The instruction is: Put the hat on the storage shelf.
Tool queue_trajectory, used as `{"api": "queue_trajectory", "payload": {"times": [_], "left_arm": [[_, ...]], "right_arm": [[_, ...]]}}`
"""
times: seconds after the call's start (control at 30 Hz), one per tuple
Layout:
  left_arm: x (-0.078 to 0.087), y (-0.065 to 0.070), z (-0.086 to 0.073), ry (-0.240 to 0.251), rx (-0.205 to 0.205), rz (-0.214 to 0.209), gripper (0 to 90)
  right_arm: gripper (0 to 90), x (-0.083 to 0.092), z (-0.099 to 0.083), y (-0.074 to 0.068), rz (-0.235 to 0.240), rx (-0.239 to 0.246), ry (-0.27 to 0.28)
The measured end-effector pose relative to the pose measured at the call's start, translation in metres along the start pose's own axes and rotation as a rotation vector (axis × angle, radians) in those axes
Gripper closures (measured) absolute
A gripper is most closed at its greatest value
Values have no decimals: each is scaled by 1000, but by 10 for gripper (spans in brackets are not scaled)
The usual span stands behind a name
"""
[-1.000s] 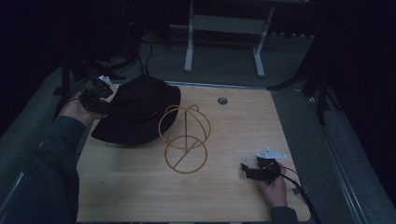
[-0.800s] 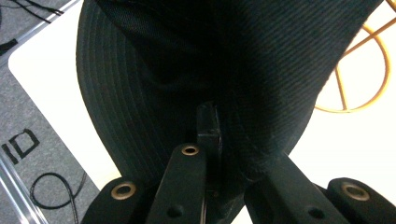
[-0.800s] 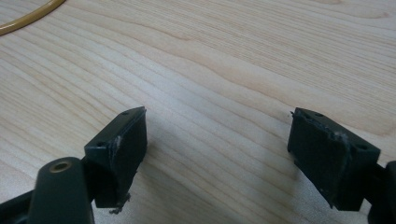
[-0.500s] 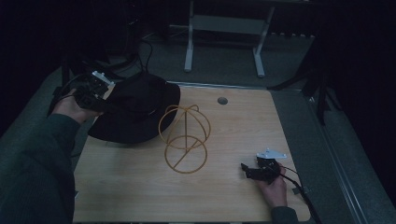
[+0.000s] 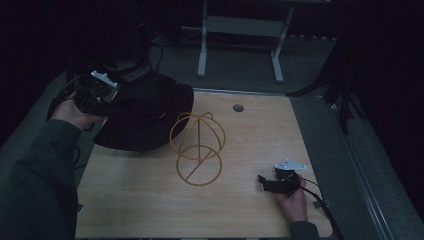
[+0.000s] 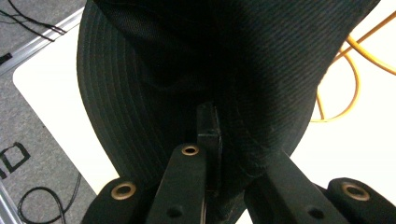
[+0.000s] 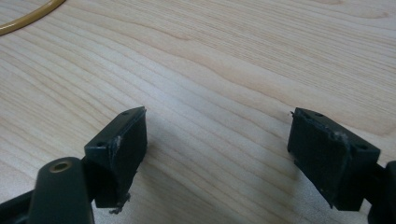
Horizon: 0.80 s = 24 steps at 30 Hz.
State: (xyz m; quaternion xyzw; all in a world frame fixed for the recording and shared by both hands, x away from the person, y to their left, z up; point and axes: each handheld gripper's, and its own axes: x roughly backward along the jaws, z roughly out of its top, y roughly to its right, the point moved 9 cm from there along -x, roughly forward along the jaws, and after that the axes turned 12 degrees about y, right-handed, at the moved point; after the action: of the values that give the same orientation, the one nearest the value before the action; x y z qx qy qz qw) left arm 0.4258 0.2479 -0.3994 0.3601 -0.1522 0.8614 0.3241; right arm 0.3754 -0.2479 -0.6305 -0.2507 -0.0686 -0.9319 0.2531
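From the left gripper view I can't see the far tip of my left tool; the black hat swallows it, and the picture's top edge cuts the hat's crown.

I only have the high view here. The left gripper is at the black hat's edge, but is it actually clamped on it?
Observer: Yes. In the left gripper view the left gripper is shut on the brim of the black hat.
Operator: And the right one, holding anything?
Observer: No. The right gripper stands open over bare wooden table.
Operator: Is the wire stand close to the hat?
Observer: The yellow wire stand sits just beyond the brim.
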Motion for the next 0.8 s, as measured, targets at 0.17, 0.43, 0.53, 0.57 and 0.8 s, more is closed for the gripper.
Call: {"api": "queue_trajectory", "payload": {"times": [0.17,0.43,0.53,0.57,0.8], "left_arm": [[5,-1,2,1,-3,4,884],[18,-3,6,10,-11,11,884],[22,-4,6,13,-12,12,884],[24,-5,7,16,-12,13,884],[32,-6,6,18,-11,14,884]], "right_arm": [[197,0,0,0,0,-2,0],[197,0,0,0,0,-4,0],[197,0,0,0,0,-3,1],[197,0,0,0,0,-3,1],[197,0,0,0,0,-3,1]]}}
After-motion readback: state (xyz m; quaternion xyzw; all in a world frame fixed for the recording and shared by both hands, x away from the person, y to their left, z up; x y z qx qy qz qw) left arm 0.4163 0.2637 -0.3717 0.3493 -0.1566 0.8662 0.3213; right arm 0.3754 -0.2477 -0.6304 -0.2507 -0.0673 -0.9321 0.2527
